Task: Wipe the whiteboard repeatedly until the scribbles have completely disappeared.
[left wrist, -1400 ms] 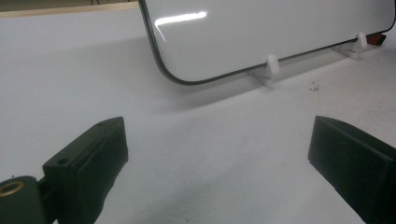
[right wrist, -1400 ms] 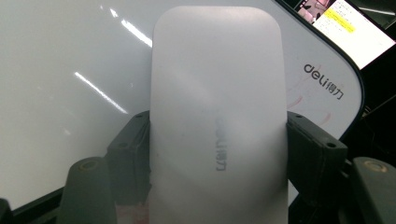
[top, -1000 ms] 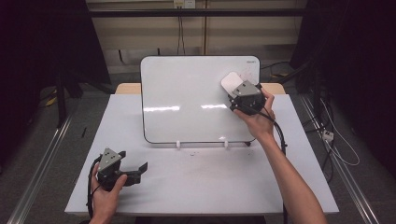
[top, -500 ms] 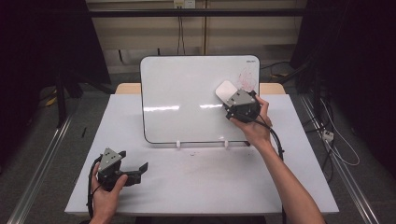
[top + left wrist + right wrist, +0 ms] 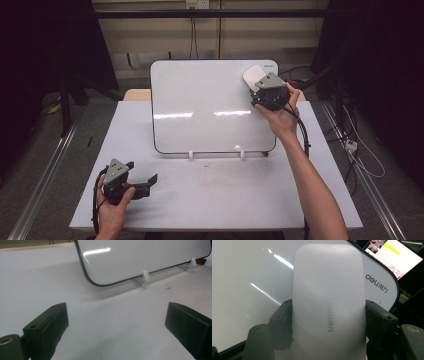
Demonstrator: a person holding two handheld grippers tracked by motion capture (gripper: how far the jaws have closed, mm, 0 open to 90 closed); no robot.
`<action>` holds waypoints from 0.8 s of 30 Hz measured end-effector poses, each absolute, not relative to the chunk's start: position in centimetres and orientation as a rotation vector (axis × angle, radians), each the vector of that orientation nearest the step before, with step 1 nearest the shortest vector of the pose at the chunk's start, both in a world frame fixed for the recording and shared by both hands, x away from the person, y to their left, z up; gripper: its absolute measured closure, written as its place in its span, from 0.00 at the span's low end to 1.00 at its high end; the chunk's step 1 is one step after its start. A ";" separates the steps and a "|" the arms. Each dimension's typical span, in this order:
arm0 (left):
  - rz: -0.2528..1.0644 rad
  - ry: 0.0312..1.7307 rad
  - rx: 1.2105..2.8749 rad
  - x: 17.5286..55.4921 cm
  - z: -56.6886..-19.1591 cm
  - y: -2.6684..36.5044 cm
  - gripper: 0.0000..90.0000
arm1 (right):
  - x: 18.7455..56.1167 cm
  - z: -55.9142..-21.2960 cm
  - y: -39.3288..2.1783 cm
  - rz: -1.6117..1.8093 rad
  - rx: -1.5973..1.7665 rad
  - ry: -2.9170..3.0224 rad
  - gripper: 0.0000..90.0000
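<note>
With the right gripper point(image 5: 261, 86) pinching a white rounded plastic eraser point(image 5: 328, 305) against the top right corner of the glossy white rectangular whiteboard point(image 5: 200, 107), which looks nearly clean, wiping seems almost finished, while the left gripper point(image 5: 142, 175) rests spread over the white desk point(image 5: 225, 195).

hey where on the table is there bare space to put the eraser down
Bare table lies in front of the whiteboard, between its two white feet and the near edge, right of the left gripper. Strips beside the board are free too. The eraser sits in the right gripper at the board's top right corner.
</note>
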State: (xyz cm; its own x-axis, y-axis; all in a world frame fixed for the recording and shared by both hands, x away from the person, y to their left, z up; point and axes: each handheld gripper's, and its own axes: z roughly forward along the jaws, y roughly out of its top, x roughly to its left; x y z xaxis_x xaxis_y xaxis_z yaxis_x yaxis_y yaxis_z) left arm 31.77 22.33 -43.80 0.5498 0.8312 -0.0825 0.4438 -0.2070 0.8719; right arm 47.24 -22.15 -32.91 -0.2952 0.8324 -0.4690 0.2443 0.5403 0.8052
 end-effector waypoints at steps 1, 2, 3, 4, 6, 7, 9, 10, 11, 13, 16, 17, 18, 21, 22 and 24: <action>0.514 1.046 1.841 31.8 -43.8 22.3 0.05 | 47.2 -32.9 -22.1 0.767 0.890 1.817 0.35; 0.511 1.044 1.844 31.8 -43.8 22.3 0.05 | 47.0 -33.1 -22.1 0.767 0.890 1.823 0.35; 0.511 1.044 1.843 31.8 -43.8 22.3 0.05 | 46.8 -33.3 -22.0 0.754 0.881 1.833 0.35; 0.513 1.044 1.843 31.8 -43.8 22.3 0.05 | 46.4 -33.8 -21.8 0.747 0.869 1.843 0.35; 0.512 1.043 1.840 31.8 -43.8 22.2 0.05 | 46.0 -34.4 -21.5 0.747 0.858 1.851 0.35; 0.514 1.041 1.843 31.7 -43.7 22.1 0.05 | 45.5 -35.0 -21.2 0.751 0.847 1.858 0.35; 0.514 1.038 1.844 31.7 -43.8 22.1 0.05 | 45.0 -35.5 -20.9 0.747 0.832 1.869 0.35; 0.515 1.039 1.848 31.8 -43.8 22.1 0.05 | 45.0 -35.5 -20.9 0.747 0.832 1.869 0.35; 0.511 1.043 1.850 31.8 -43.8 22.1 0.05 | 44.6 -36.0 -20.6 0.748 0.822 1.876 0.35; 0.515 1.042 1.850 31.8 -43.8 22.1 0.05 | 44.5 -36.2 -20.4 0.746 0.813 1.882 0.35; 0.515 1.041 1.850 31.8 -43.8 22.1 0.05 | 44.1 -36.5 -20.2 0.750 0.809 1.890 0.35; 0.516 1.040 1.851 31.8 -43.8 22.1 0.05 | 44.0 -36.7 -20.1 0.742 0.798 1.900 0.35; 0.515 1.042 1.846 31.8 -43.8 22.1 0.05 | 43.6 -37.2 -19.5 0.730 0.779 1.919 0.35; 0.514 1.043 1.850 31.8 -43.8 22.1 0.05 | 42.8 -38.0 -18.4 0.710 0.735 1.956 0.35; 0.516 1.042 1.850 31.8 -43.8 22.1 0.05 | 42.7 -38.2 -18.1 0.707 0.725 1.960 0.35; 0.515 1.040 1.848 31.8 -43.8 22.0 0.05 | 42.5 -38.3 -17.9 0.702 0.711 1.966 0.35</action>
State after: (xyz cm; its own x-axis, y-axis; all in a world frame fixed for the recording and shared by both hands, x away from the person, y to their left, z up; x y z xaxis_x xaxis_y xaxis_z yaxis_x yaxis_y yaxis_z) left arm 31.77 22.02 -43.79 0.5548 0.8286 -0.0757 0.4419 -0.2163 0.8706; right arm 42.53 -17.90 -38.35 -0.4274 0.7142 -0.5543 0.2016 0.6729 0.7117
